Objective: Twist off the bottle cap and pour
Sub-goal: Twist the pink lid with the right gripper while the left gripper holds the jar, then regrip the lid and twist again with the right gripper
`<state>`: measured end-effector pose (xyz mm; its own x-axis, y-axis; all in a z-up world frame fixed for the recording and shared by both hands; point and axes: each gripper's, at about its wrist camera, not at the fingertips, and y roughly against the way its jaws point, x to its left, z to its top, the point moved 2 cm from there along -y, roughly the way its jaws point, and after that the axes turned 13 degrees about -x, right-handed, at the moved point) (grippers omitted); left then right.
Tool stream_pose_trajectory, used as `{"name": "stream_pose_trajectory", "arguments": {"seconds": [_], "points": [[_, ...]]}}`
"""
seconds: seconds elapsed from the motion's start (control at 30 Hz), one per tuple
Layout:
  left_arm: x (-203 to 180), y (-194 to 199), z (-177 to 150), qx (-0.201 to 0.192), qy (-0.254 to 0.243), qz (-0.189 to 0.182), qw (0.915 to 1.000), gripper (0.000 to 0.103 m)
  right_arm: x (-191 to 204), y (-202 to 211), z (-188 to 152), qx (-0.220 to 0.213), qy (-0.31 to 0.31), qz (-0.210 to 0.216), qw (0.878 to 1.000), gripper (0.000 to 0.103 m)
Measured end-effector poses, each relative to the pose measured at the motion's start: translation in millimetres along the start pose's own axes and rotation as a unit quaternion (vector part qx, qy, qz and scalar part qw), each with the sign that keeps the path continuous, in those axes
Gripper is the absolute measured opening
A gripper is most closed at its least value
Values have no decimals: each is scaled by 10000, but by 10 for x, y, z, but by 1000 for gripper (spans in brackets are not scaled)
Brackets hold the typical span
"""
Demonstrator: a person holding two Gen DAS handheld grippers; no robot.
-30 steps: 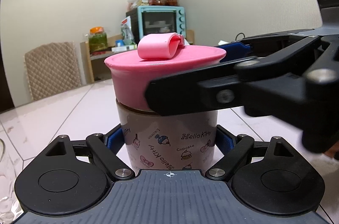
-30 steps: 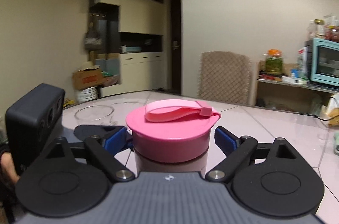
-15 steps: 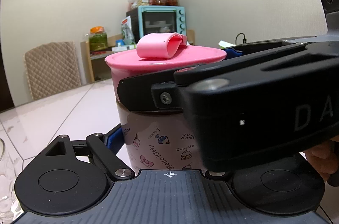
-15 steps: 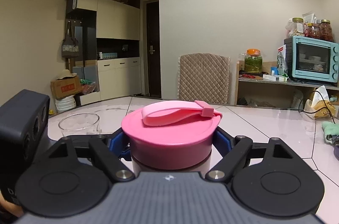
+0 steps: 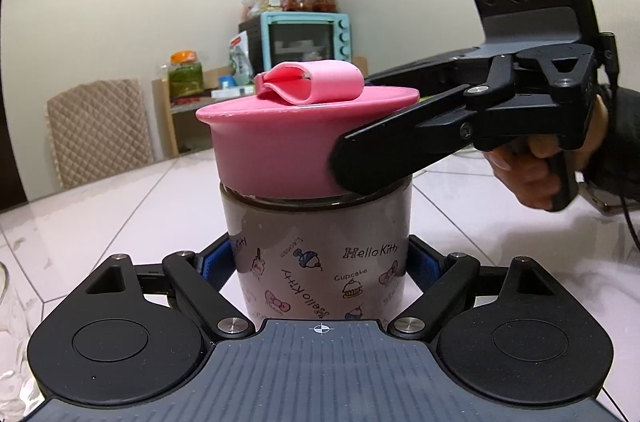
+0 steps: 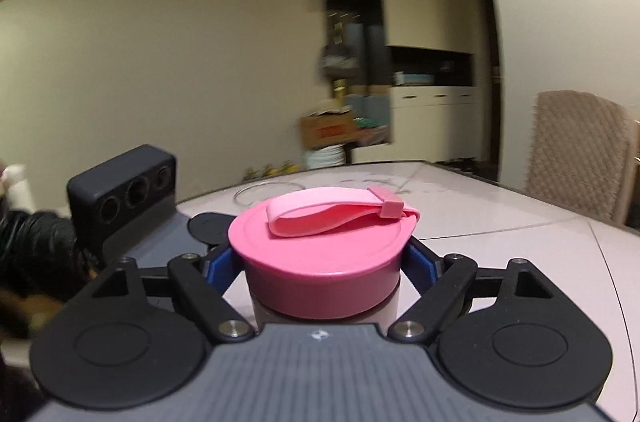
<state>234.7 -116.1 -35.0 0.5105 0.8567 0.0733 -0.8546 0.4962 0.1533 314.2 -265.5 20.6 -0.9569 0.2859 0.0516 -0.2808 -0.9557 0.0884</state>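
My left gripper (image 5: 320, 262) pinches the bottle (image 5: 320, 246) upright on the desk (image 5: 100, 206); my right gripper (image 6: 320, 262) clamps its pink cap (image 6: 320, 262), hiding the bottle's body. Glass bowl (image 6: 268, 192) behind, blurred.

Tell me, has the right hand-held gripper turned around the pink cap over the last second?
Yes. The right hand-held gripper has swung around the pink cap: the cabinet slid from left to right of centre, and the quilted chair went to the right edge.
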Motion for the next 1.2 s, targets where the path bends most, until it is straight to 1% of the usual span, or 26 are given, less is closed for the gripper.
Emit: {"name": "stream_pose_trajectory", "arguments": {"seconds": [0.07, 0.13, 0.17, 0.2, 0.3, 0.33, 0.37, 0.4, 0.47, 0.5, 0.57, 0.6, 0.67, 0.7, 0.73, 0.77, 0.83, 0.93, 0.97, 1.1, 1.2], "points": [[-4, 2, -1, 7, -15, 7, 10000, 90, 71, 3, 4, 18, 87, -110, 9999, 85], [-3, 0, -2, 8, -4, 6, 10000, 90, 212, 24, -1, -11, 239, -509, 9984, 86], [51, 150, 18, -75, 58, -1, 10000, 90, 282, 26, -10, 3, 338, -725, 9968, 88], [125, 202, 23, -115, 90, -6, 9999, 90, 353, 29, -18, 16, 434, -942, 9946, 90], [124, 62, -38, -76, 30, -1, 10000, 90, 531, 42, -70, 25, 504, -1480, 9877, 91], [166, 47, -45, -74, 30, 0, 10000, 90, 607, 46, -95, 2, 462, -1759, 9833, 91], [154, 43, -40, -73, 31, 0, 10000, 90, 642, 39, -101, -19, 454, -1846, 9818, 91], [180, 30, -42, -84, 24, -1, 10000, 90, 714, 28, -120, -53, 438, -2160, 9754, 91], [224, -57, -22, -85, 23, -7, 10000, 90, 796, 11, -143, -112, 420, -2350, 9710, 91], [248, -91, -15, -84, 25, -9, 10000, 90, 849, -9, -148, -181, 394, -2550, 9660, 91], [283, -144, -3, -76, 28, -12, 10000, 90, 902, -41, -160, -274, 343, -2741, 9607, 92], [315, -169, -1, -73, 28, -13, 10000, 90, 935, -74, -165, -337, 256, -2901, 9561, 92], [355, -223, 4, -71, 29, -12, 10000, 90, 960, -108, -174, -385, 235, -3021, 9522, 92], [374, -245, 3, -72, 30, -11, 10000, 90, 990, -149, -176, -420, 267, -3218, 9455, 92], [388, -251, -7, -71, 26, -10, 10000, 90, 1006, -173, -178, -472, 251, -3310, 9421, 92], [382, -240, -22, -68, 17, -14, 10000, 90, 996, -164, -184, -490, 231, -3353, 9406, 92], [407, -331, -7, -64, 13, -13, 10000, 90, 1010, -223, -190, -526, 191, -3535, 9338, 91], [414, -359, -14, -53, 4, -9, 10000, 90, 967, -283, -197, -531, 35, -3629, 9303, 89], [374, -339, -16, -43, 0, -4, 10000, 90, 955, -295, -193, -547, 6, -3619, 9306, 85], [394, -304, -22, -52, 8, -4, 10000, 90, 920, -281, -210, -553, 97, -3474, 9360, 85], [437, -297, -18, -64, 19, -8, 10000, 90, 832, -197, -191, -483, 152, -3040, 9513, 85]]}}
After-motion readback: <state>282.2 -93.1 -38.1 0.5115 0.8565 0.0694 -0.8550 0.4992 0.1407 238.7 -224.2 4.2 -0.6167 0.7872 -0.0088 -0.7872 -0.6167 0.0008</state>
